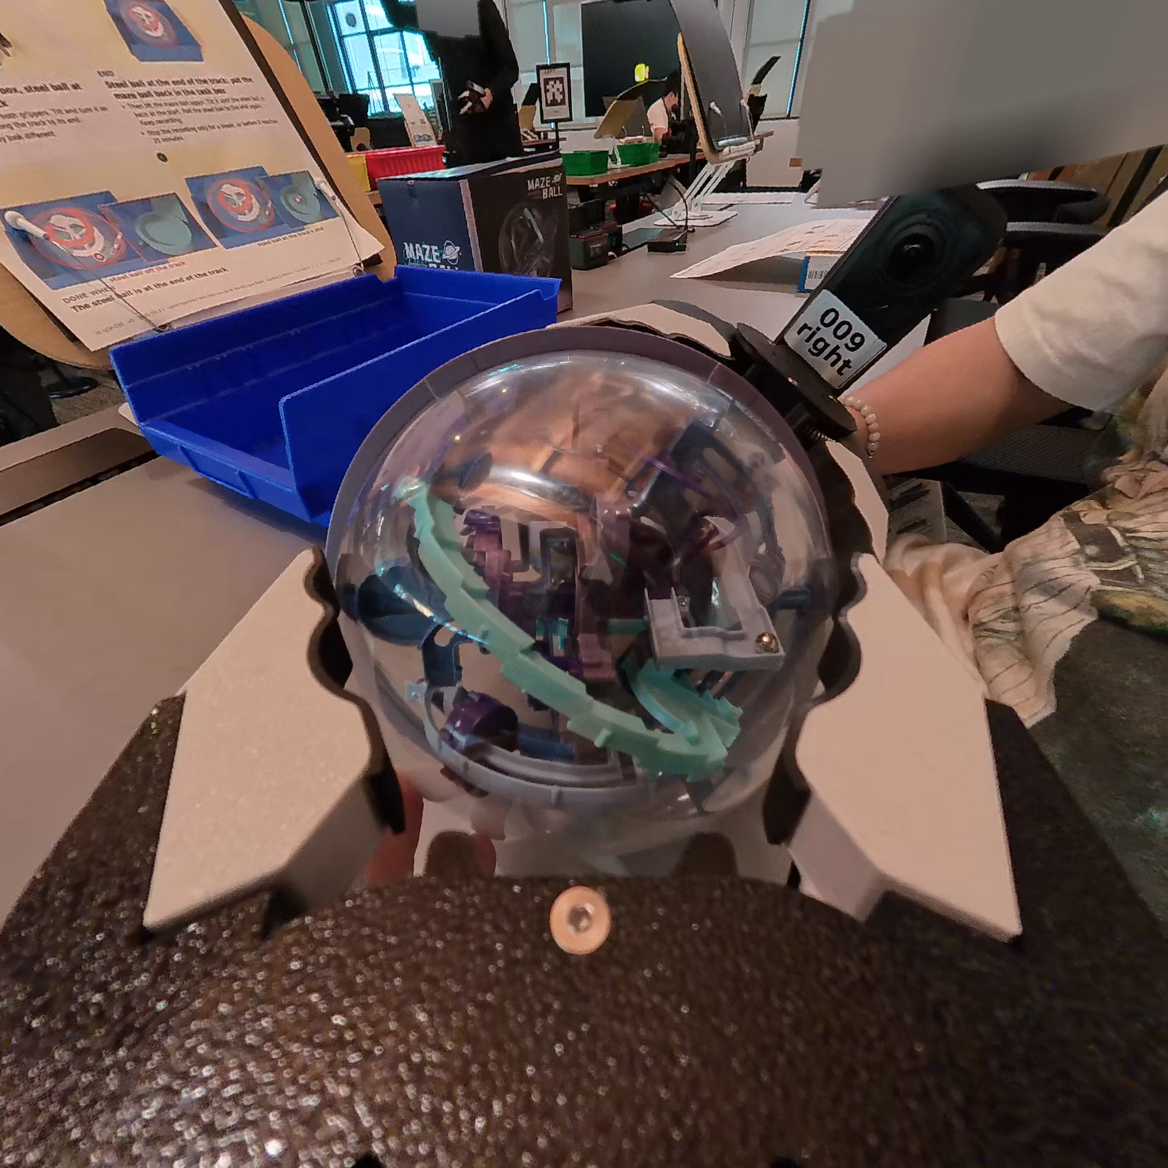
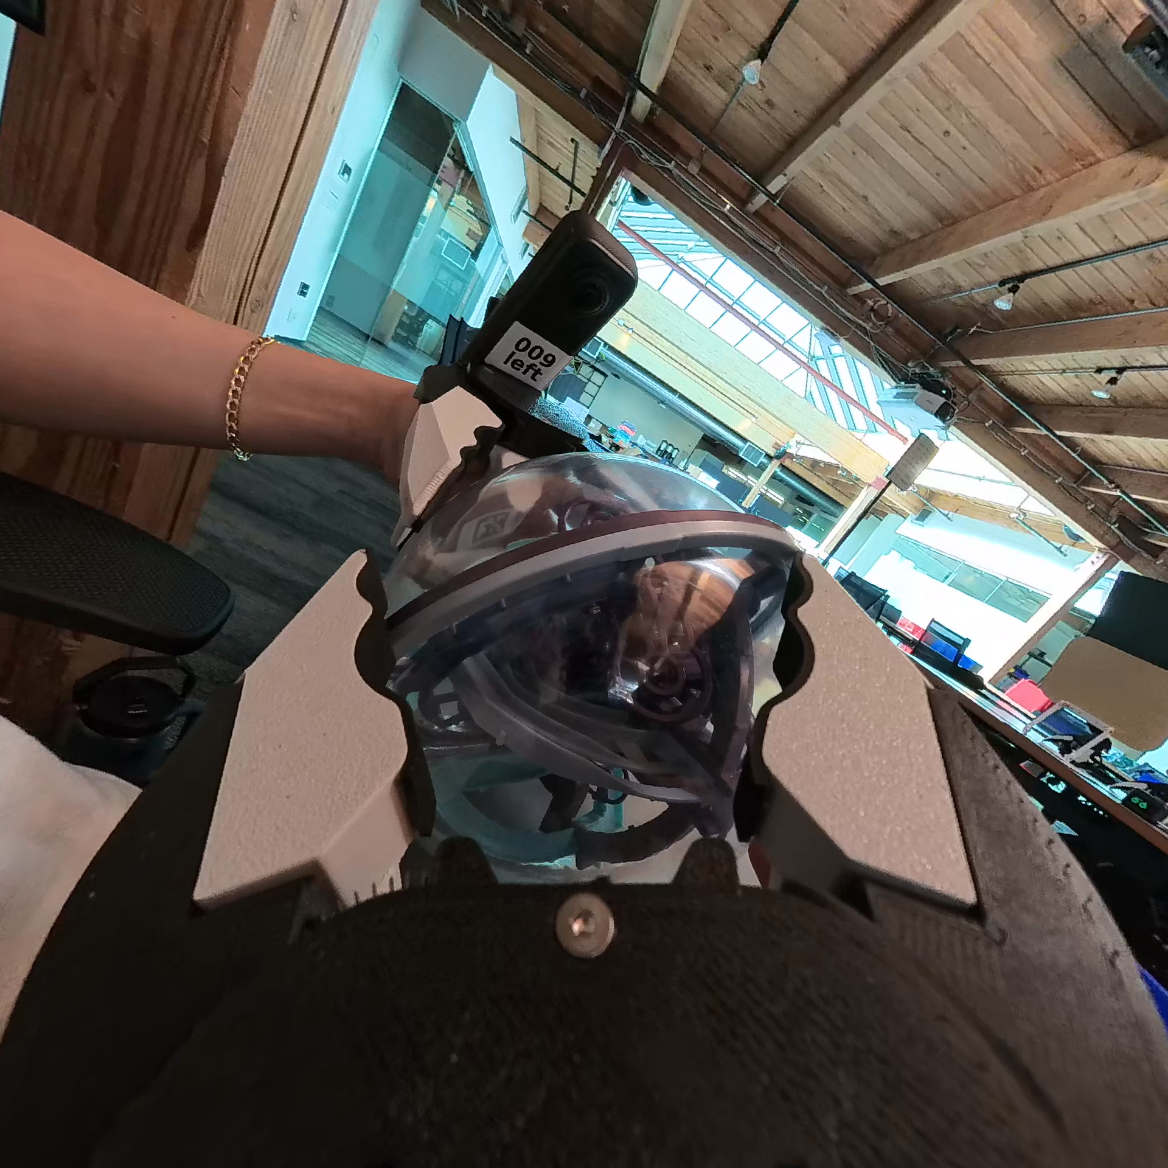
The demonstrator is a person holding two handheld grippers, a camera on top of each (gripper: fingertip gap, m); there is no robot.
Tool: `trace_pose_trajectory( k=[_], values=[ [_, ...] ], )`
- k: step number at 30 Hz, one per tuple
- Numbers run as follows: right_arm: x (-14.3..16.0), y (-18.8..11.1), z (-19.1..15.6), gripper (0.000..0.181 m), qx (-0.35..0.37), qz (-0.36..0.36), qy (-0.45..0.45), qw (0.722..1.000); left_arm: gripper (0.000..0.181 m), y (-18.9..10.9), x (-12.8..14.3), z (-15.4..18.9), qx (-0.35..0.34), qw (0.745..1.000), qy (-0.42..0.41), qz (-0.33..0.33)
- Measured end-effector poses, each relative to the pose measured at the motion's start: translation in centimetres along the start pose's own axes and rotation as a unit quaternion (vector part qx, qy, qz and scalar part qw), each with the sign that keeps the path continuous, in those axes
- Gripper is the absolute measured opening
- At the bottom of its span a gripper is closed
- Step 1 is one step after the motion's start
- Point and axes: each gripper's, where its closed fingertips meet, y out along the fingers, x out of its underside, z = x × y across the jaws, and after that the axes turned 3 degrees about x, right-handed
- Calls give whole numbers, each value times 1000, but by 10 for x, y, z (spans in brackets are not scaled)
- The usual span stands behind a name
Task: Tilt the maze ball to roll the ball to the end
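Observation:
The maze ball [image 1: 569, 455] is a clear sphere with a grey seam band and teal, purple and grey tracks inside. It is held in the air between both grippers. My left gripper [image 1: 588, 562] is shut on its sides, one white finger [image 1: 272, 695] on each flank. A small steel ball [image 1: 766, 643] sits at the corner of a grey track piece on the right inside. In the right wrist view the maze ball [image 2: 569, 632] is seen from below. My right gripper [image 2: 584, 569] is shut on it. The left gripper's finger [image 2: 436, 442] presses the far top side.
An open blue bin [image 1: 328, 379] stands on the grey table [image 1: 126, 600] just behind the ball. Behind it are a dark box [image 1: 480, 227] and an instruction sheet [image 1: 158, 158] on a board. A person's arm [image 1: 1011, 379] reaches in from the right. A black chair armrest [image 2: 95, 569] is low left.

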Motion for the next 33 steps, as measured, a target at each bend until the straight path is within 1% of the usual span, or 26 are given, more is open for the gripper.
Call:
trace_pose_trajectory(
  k=[6,16,29,33],
  values=[
    [1,-1,3,123,8,1,13,1000,147,2,-1,-2,0,1000,-8,2],
    [2,-3,2,123,18,-9,8,1000,147,3,0,-1,12,1000,-4,-3],
    [4,-2,-1,126,28,-54,-16,998,148,3,-1,1,40,999,-4,11],
    [5,-4,-3,126,38,-65,-26,997,151,4,4,1,33,999,-32,-2]
  ],
)
